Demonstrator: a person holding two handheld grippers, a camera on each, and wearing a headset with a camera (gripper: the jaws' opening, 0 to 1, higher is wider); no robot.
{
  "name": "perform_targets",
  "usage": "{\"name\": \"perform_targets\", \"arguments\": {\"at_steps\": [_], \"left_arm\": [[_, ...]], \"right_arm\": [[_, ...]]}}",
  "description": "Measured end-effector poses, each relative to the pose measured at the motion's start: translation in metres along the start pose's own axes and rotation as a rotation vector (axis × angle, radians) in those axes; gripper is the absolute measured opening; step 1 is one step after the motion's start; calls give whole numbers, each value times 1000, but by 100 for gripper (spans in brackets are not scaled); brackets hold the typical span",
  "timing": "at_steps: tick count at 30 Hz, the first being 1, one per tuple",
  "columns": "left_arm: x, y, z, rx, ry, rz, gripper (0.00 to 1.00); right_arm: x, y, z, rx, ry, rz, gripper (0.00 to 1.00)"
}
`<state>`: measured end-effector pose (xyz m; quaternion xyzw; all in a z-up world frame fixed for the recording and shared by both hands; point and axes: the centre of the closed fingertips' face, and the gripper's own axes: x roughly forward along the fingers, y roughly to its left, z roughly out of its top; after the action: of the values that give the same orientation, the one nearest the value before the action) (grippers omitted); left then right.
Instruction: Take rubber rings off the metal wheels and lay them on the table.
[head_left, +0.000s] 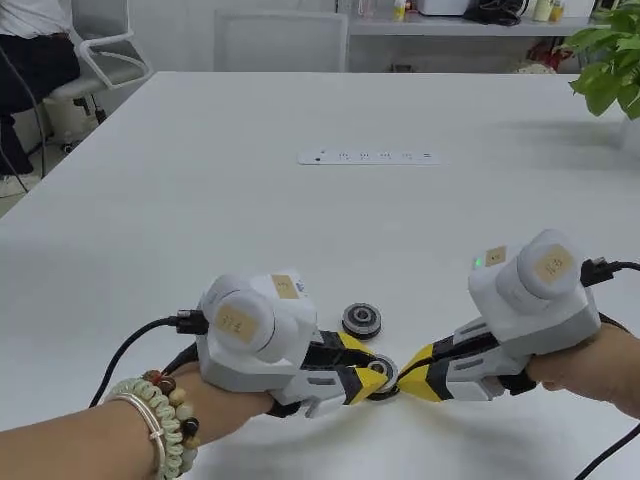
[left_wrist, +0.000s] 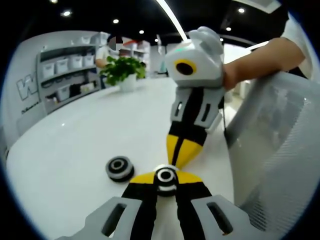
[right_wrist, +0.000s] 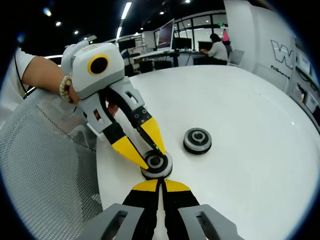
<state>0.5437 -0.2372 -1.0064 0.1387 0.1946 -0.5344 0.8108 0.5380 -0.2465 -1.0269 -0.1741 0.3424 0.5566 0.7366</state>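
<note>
The left gripper (left_wrist: 166, 180) is clamped across a small metal wheel (right_wrist: 156, 164), one jaw on each side, holding it at the near edge of the white bench (head_left: 300, 220); the right gripper (right_wrist: 160, 185) faces it nose to nose, its jaws drawn together and their tips touching the wheel's rim; whether they have a pinch of rubber between them I cannot tell. A second wheel (right_wrist: 197, 140) lies flat on the bench just beyond, apart from both grippers, its dark band in place; no loose ring lies on the bench, so I judge the task to be at its first ring.

The wheel looks hard, smooth and heavy for its size, so it could twist or slip between the jaws if pulled hard; the clamp across its flat faces seems the right hold, since it leaves the rim free. The rubber ring (right_wrist: 156, 175) should be soft, stretchy and grippy, seated snugly round the rim; the place to take it is the outer edge, nipping a little of the band and peeling it sideways off rather than pulling straight; a shallow nip is likely to slide off.
</note>
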Motion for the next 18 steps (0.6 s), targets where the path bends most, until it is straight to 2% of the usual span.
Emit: {"name": "perform_targets", "arguments": {"at_steps": [4,8,11,13,15,18], "left_arm": [[0,0,0,2,1,2,14],[0,0,0,4,2,2,14],[0,0,0,6,2,0,14],[-1,1,-1,7,4,3,14],[-2,1,-1,6,3,4,14],[-2,2,-1,12,5,7,14]], "right_arm": [[0,-3,0,26,2,-14,0],[0,-3,-2,118,-7,-14,0],[0,-3,-2,92,-10,-14,0],[1,-3,-1,114,-8,-18,0],[2,-3,-2,235,8,-28,0],[2,-5,0,190,-3,-17,0]]}}
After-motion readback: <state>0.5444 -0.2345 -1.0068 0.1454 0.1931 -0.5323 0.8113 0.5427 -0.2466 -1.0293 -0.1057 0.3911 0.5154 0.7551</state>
